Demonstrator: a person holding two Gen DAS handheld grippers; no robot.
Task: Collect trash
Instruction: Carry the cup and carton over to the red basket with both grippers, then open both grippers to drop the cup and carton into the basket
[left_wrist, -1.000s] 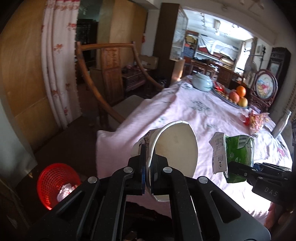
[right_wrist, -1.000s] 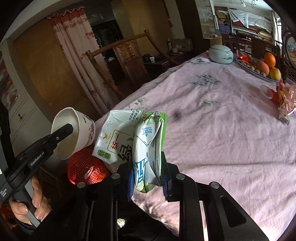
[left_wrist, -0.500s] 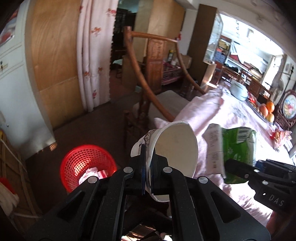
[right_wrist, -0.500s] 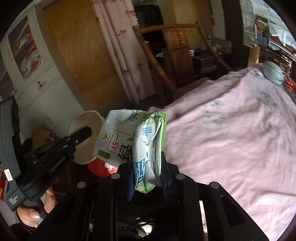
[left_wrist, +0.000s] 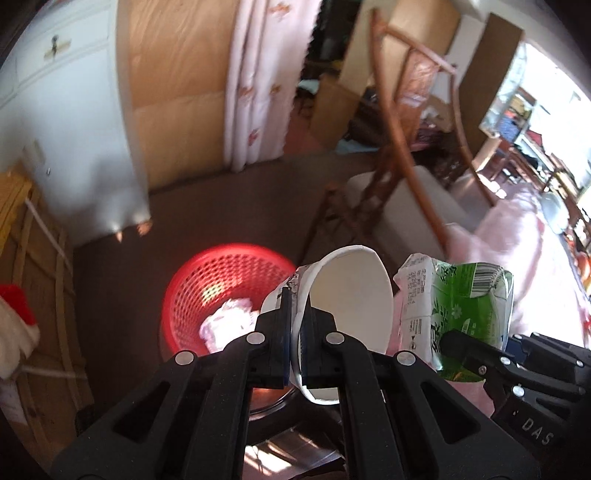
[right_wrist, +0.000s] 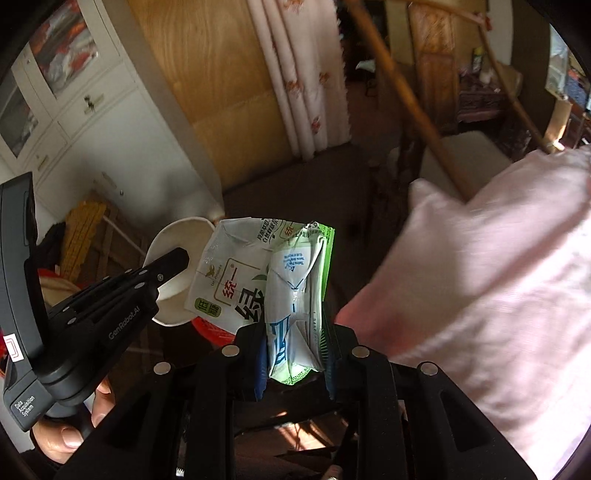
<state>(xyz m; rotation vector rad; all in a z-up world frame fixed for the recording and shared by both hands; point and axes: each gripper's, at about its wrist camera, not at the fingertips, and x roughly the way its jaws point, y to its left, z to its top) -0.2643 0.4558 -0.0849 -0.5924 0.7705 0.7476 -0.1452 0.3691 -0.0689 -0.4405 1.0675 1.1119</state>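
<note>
Above the dark floor, the left claw (left_wrist: 297, 341) is closed on the rim of a white paper bowl (left_wrist: 351, 299), one finger outside the wall and one inside, so the bowl hangs tilted with its mouth turned toward the right. Just beside it, the right claw (right_wrist: 295, 363) is clamped on the lower end of a crushed green-and-white drink carton (right_wrist: 273, 288), which stands up crumpled between the fingers. Seen from the right wrist, the bowl (right_wrist: 177, 269) sits partly behind the carton's left edge, and whether the two touch cannot be told. A red mesh basket (left_wrist: 221, 280) stands on the floor below and to the left of the bowl, with a wad of white crumpled paper (left_wrist: 229, 321) inside it. To the right lies the surface under a pink cloth (right_wrist: 498, 273), its corner hanging near the carton, and a wooden chair (left_wrist: 402, 155) stands beyond it. A white cabinet (left_wrist: 70, 122) and a pale flowered curtain (left_wrist: 266, 85) line the far wall
</note>
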